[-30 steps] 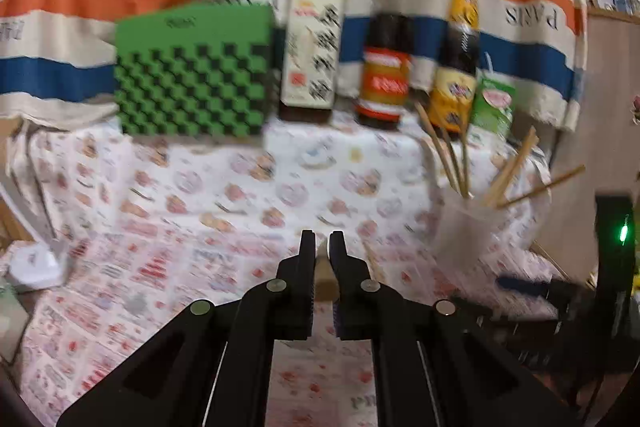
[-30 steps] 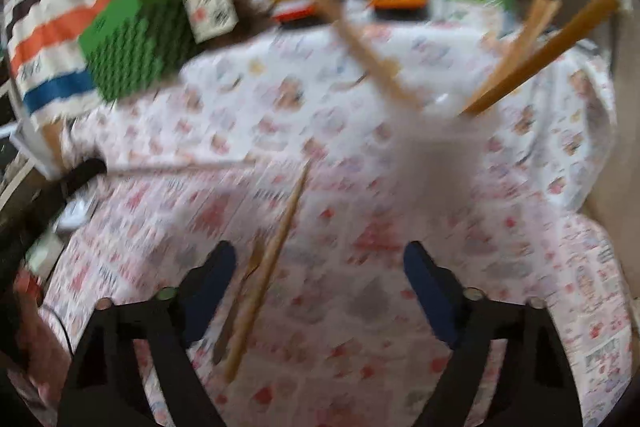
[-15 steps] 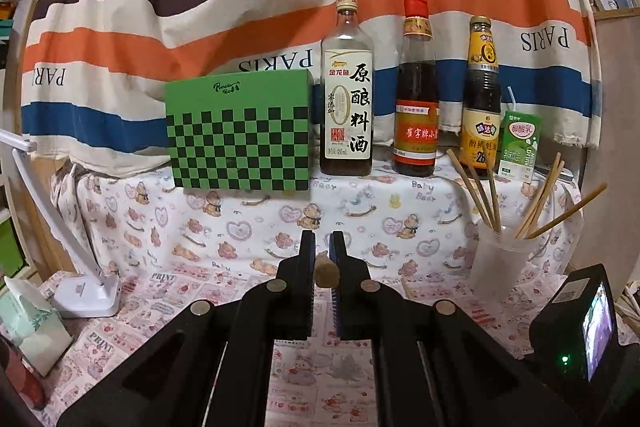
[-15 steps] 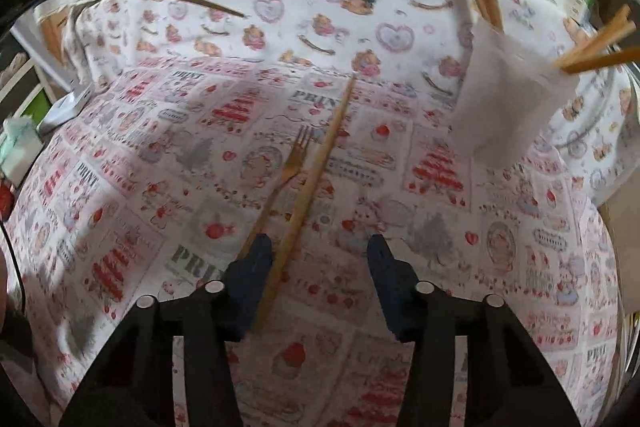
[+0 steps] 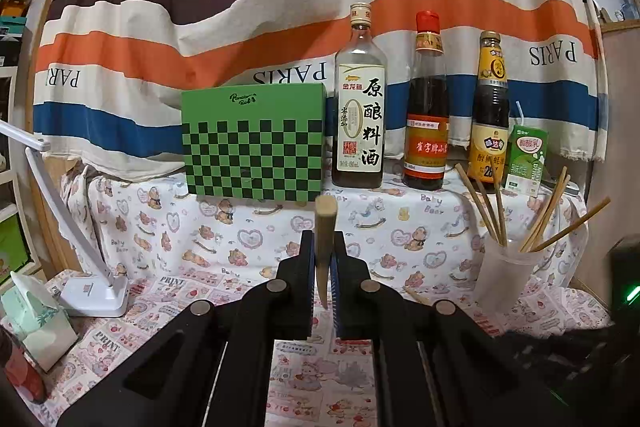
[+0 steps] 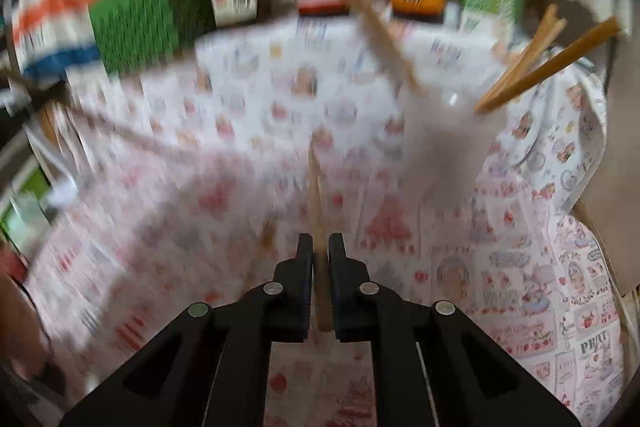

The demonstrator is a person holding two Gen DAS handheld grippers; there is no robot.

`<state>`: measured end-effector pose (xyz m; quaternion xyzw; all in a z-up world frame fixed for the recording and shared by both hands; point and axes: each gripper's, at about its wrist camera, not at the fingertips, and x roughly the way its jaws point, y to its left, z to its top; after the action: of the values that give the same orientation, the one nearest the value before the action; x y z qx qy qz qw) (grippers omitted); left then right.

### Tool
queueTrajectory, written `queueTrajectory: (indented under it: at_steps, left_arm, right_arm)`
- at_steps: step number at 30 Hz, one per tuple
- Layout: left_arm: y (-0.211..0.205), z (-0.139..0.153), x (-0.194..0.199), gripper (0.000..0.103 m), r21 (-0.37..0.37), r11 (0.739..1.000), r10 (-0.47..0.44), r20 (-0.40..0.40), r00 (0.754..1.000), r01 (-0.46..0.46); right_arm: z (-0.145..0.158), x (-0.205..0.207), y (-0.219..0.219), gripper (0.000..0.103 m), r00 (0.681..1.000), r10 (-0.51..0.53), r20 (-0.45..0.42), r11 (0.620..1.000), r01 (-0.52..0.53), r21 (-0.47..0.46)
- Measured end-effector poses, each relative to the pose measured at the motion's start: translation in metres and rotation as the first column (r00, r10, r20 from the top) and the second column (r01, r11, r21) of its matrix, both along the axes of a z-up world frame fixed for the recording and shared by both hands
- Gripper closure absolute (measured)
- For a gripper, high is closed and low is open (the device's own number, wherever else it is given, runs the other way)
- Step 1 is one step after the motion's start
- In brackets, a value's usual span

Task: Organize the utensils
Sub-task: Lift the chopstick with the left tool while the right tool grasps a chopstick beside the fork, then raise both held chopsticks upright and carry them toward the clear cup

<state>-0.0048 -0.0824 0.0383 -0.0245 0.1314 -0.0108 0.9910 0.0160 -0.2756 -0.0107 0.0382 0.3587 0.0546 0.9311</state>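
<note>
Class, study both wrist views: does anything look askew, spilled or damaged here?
Nothing looks spilled or broken. The chopsticks in the plastic cup splay outward unevenly rather than standing together. Each gripper, left and right, is clamped on a single chopstick.

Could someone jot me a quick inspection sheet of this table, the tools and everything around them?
Surface: table under a pink and white printed cloth.
Job's things: translucent plastic cup holding several wooden chopsticks.
Clutter: green checkered box, three sauce bottles, green drink carton, white desk lamp, tissue pack.
Grippers: left gripper shut on a wooden chopstick; right gripper shut on another wooden chopstick, blurred view.
Cables: nothing seen.
Surroundings: striped cloth backdrop.
</note>
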Motion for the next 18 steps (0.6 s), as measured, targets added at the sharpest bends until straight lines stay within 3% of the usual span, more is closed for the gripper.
queueTrajectory:
  at_steps: [4, 9, 15, 18]
  left_arm:
    - [0.000, 0.000, -0.001, 0.097, -0.007, 1.000, -0.004, 0.000, 1.000, 0.004]
    - [0.004, 0.002, -0.003, 0.097, -0.038, 0.999, -0.011, 0.013, 1.000, 0.011]
    - [0.006, 0.005, -0.010, 0.097, -0.063, 0.998, -0.025, 0.049, 0.999, 0.028]
    - [0.004, 0.005, -0.011, 0.097, -0.060, 0.997, -0.035, 0.055, 0.998, 0.039]
  right_arm:
    - [0.025, -0.019, -0.011, 0.095, 0.982, -0.045, 0.183, 0.999, 0.039, 0.037]
    - [0.054, -0.045, -0.015, 0.096, 0.918, -0.067, 0.391, 0.997, 0.050, 0.053]
    - [0.074, -0.072, -0.023, 0.096, 0.840, -0.104, 0.533, 0.994, 0.066, 0.090]
    - [0.078, -0.078, -0.024, 0.096, 0.828, -0.104, 0.552, 0.994, 0.062, 0.093]
